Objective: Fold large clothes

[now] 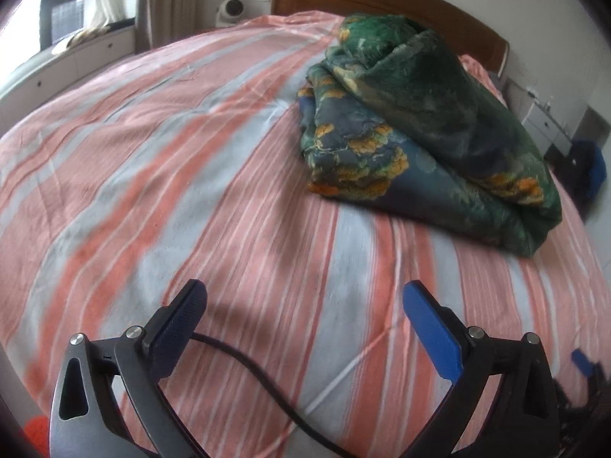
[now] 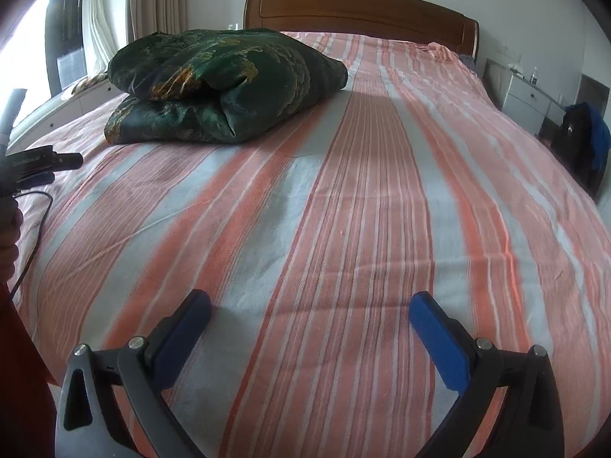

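We hold the left gripper and the right gripper low over the near end of the striped bed, both with jaws spread wide and grasping nothing. The green floral quilt lies bunched well beyond them, nearer the wooden headboard. We judge it best to reach its nearest free edge, pinch one corner each, and draw it flat first.

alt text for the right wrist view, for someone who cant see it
The right gripper hovers open and empty over a bed with a pink and grey striped sheet. A folded green floral quilt lies at the far left near the wooden headboard, and a white nightstand stands to the bed's right.
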Demonstrator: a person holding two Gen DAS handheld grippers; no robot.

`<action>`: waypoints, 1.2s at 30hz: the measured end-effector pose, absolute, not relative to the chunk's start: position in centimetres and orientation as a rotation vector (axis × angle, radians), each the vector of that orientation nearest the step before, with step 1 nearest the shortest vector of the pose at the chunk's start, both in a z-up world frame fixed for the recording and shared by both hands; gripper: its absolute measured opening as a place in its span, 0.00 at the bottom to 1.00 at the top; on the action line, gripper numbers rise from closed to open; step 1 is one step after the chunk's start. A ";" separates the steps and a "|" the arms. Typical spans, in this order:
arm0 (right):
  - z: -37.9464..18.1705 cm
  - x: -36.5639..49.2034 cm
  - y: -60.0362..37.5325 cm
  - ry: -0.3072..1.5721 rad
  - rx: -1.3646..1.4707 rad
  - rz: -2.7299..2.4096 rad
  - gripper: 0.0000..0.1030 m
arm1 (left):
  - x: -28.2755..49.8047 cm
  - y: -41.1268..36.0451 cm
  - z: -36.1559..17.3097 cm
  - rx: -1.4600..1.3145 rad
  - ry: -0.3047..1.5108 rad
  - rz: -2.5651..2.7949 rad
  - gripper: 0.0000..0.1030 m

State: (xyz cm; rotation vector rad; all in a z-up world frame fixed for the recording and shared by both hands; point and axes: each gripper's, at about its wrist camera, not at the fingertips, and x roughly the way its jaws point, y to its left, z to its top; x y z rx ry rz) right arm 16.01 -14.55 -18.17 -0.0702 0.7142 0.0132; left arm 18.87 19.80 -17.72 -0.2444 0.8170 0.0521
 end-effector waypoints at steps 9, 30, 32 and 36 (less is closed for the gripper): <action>-18.6 15.4 -15.0 0.726 -0.042 0.016 1.00 | 18.6 18.7 -18.9 -0.210 0.881 0.093 0.99; -17.6 15.9 -16.1 0.756 0.054 0.114 1.00 | 37.2 20.6 -5.1 -0.288 0.957 -0.247 0.98; -16.4 16.1 -16.7 0.718 0.135 0.171 1.00 | 39.4 20.5 -8.5 -0.279 1.050 -0.219 0.99; -13.7 18.8 -18.5 0.696 0.275 0.272 1.00 | 40.2 21.3 -14.0 -0.290 1.122 -0.216 1.00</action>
